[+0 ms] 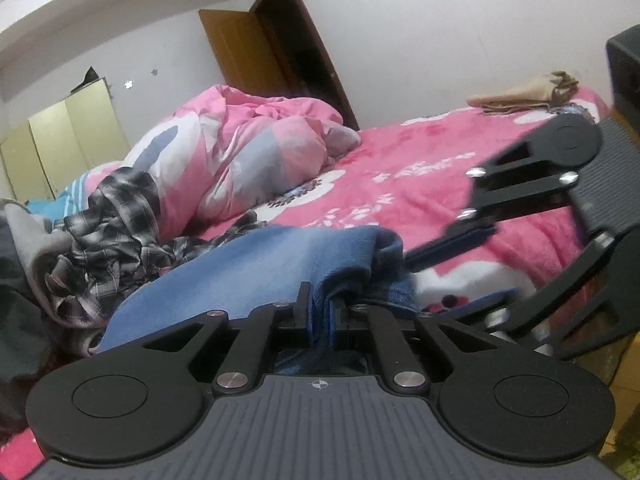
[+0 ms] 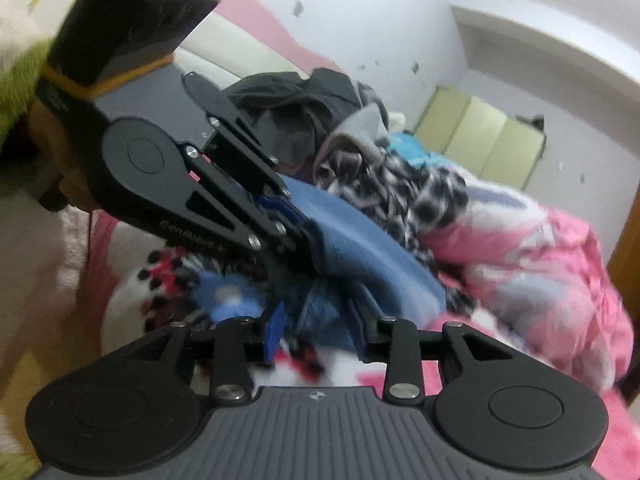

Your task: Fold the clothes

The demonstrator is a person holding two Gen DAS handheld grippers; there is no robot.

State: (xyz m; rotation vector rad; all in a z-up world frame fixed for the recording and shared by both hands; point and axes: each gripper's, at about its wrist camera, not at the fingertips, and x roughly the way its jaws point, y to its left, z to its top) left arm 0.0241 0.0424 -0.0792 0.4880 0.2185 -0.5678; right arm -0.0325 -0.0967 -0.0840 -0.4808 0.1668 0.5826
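Note:
A blue fleece garment point(image 1: 248, 272) lies on the pink bed. My left gripper point(image 1: 320, 312) is shut on its near edge, cloth pinched between the pads. The same garment point(image 2: 360, 248) shows in the right wrist view, with the left gripper point(image 2: 296, 232) clamped on its edge. My right gripper point(image 2: 316, 332) is open, its blue pads apart on either side of a darker blue fold of the garment. In the left wrist view the right gripper point(image 1: 452, 280) stands at the right with its fingers spread beside the garment.
A black-and-white plaid shirt point(image 1: 116, 232) and grey clothes point(image 2: 304, 108) are heaped behind the garment. A crumpled pink duvet point(image 1: 248, 148) lies further back. A folded tan cloth point(image 1: 524, 94) sits at the bed's far end. A wardrobe point(image 1: 64, 136) and brown door point(image 1: 276, 52) stand behind.

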